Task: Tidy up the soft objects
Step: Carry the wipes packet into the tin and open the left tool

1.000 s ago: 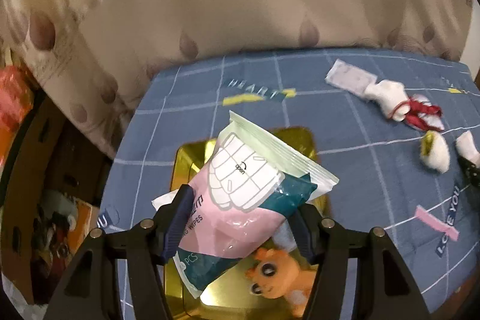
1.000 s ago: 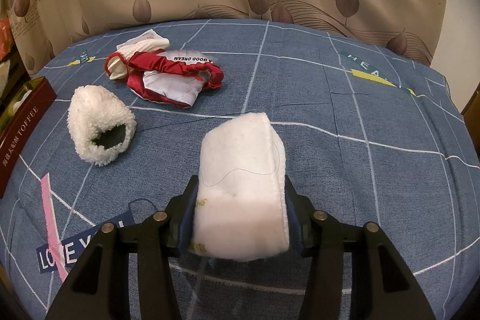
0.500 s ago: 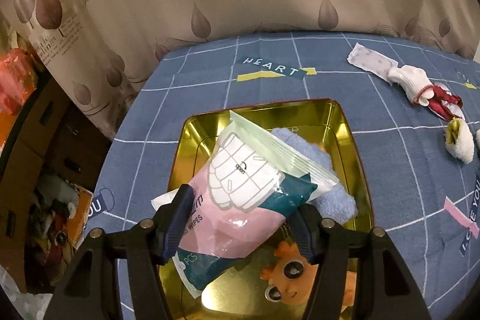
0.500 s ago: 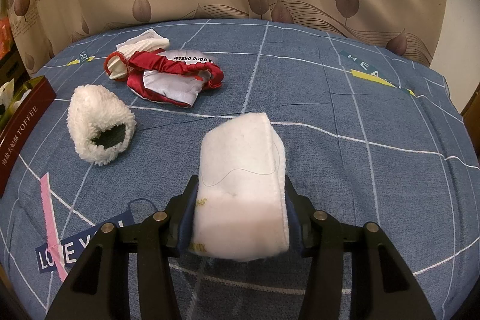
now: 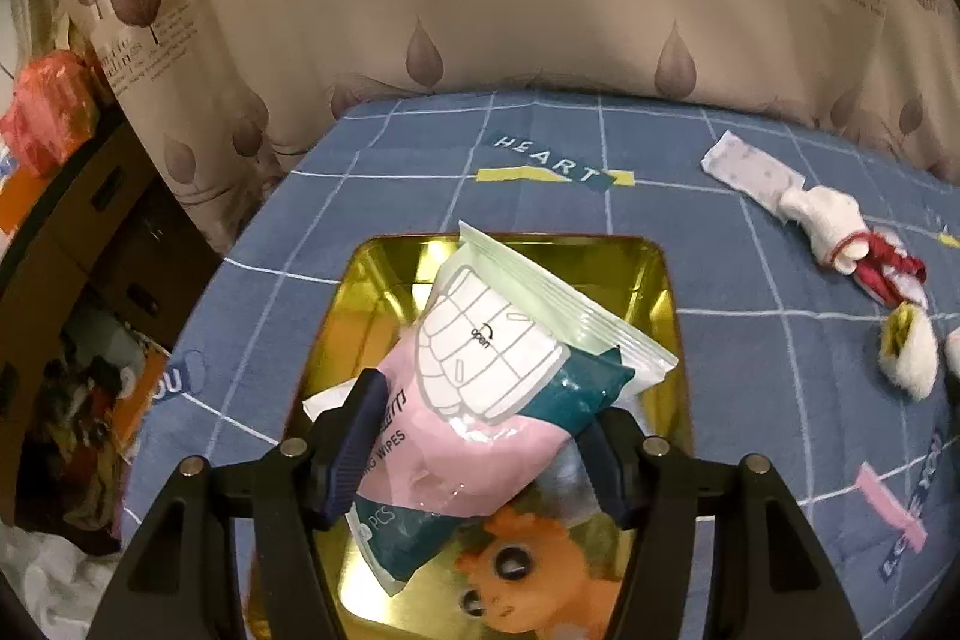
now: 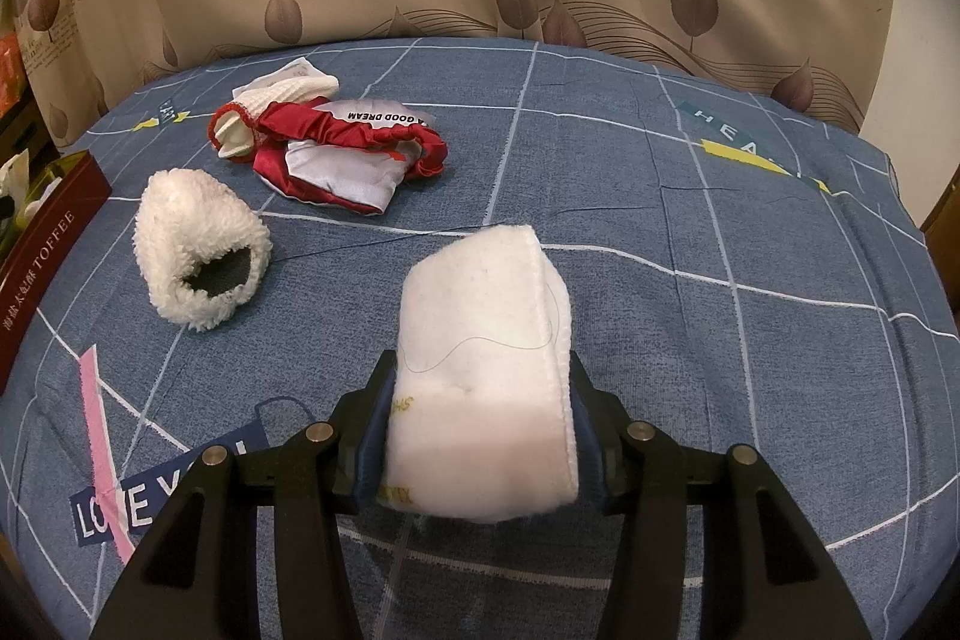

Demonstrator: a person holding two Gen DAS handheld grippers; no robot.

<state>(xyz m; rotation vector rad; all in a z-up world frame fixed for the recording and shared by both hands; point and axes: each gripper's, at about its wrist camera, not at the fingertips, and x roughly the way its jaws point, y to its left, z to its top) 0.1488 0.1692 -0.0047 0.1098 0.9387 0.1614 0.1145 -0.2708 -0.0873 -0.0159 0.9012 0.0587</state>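
Note:
My left gripper (image 5: 477,451) is shut on a pink and teal pack of wet wipes (image 5: 486,400) and holds it over a gold tin tray (image 5: 372,292). An orange plush toy (image 5: 528,580) lies in the tray's near end. My right gripper (image 6: 480,442) is shut on a white fleece roll (image 6: 486,376) just above the blue bedsheet. A second fluffy white piece (image 6: 192,250) lies to its left, and a red and white satin bundle (image 6: 336,148) lies behind that.
A dark red toffee box (image 6: 42,256) stands at the left edge of the right wrist view. In the left wrist view a white sock with a paper label (image 5: 804,208) and the red bundle (image 5: 888,268) lie right of the tray. Leaf-print curtains hang behind the bed.
My left gripper with the wipes has pulled back and tilted, so more of the tray and curtain show. The right gripper and the fleece roll have not moved.

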